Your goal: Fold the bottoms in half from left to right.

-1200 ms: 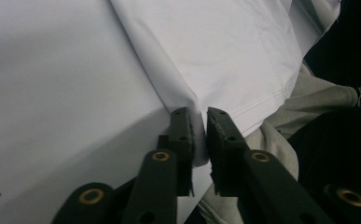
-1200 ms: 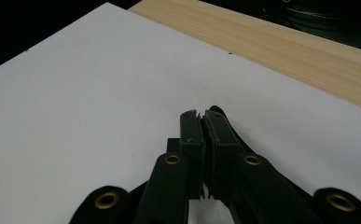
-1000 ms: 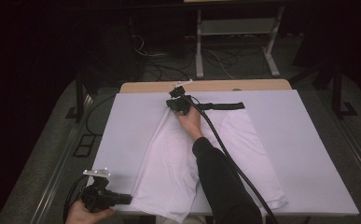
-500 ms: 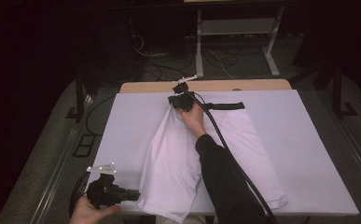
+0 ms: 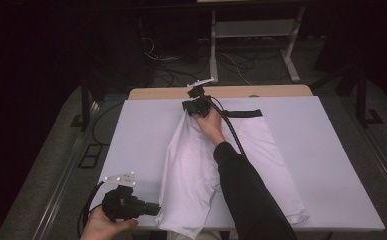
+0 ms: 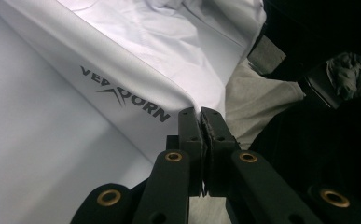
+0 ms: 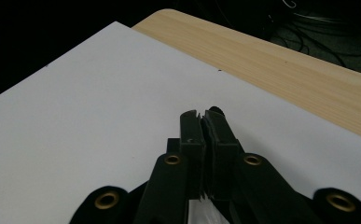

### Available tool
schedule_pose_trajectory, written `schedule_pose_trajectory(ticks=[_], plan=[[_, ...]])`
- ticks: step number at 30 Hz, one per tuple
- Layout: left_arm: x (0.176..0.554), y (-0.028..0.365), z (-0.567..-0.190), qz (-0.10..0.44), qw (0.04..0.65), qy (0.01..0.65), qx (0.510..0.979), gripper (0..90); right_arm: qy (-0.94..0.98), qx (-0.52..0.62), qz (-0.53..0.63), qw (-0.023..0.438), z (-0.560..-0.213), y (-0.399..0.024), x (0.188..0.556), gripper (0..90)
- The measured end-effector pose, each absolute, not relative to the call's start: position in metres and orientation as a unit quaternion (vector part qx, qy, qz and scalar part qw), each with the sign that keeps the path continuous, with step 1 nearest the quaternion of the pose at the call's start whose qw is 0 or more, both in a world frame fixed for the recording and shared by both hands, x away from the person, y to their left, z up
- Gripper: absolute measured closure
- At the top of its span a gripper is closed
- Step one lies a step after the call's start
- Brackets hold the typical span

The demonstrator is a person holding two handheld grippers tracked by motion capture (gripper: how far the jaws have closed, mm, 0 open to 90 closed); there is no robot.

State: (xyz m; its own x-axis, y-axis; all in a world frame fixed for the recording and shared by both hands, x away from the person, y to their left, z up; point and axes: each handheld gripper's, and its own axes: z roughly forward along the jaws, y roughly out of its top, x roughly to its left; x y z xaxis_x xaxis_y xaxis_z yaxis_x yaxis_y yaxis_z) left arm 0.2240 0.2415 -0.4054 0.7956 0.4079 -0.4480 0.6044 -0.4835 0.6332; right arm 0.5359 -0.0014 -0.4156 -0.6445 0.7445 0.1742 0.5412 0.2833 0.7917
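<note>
Left tongs (image 5: pixel 153 208), closed, have swung in toward the shorts' (image 5: pixel 196 170) hem; right tongs (image 5: pixel 191 106) probably pinch the waistband, so folding can start.

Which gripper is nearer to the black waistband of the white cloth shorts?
Right. The right gripper sits at the black waistband's left end; the left gripper is at the near table edge, beside the shorts' hem.

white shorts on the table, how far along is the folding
Early stage. Done: one side of the white shorts already lies folded over toward the middle. In hand: the right gripper is shut at the waistband end, apparently pinning or pinching it, and the left gripper is shut at the near hem. Left: probably further folds; the cloth remains long and rumpled.
</note>
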Motion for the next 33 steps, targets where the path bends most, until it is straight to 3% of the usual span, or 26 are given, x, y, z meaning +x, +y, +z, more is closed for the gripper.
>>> schedule_pose_trajectory(ticks=[33], plan=[[0.229, 0.167, -0.391, -0.151, 0.409, 0.199, 0.878, 86.7, 0.792, 0.398, 0.449, 0.117, -0.399, -0.035, 0.530, 85.3]])
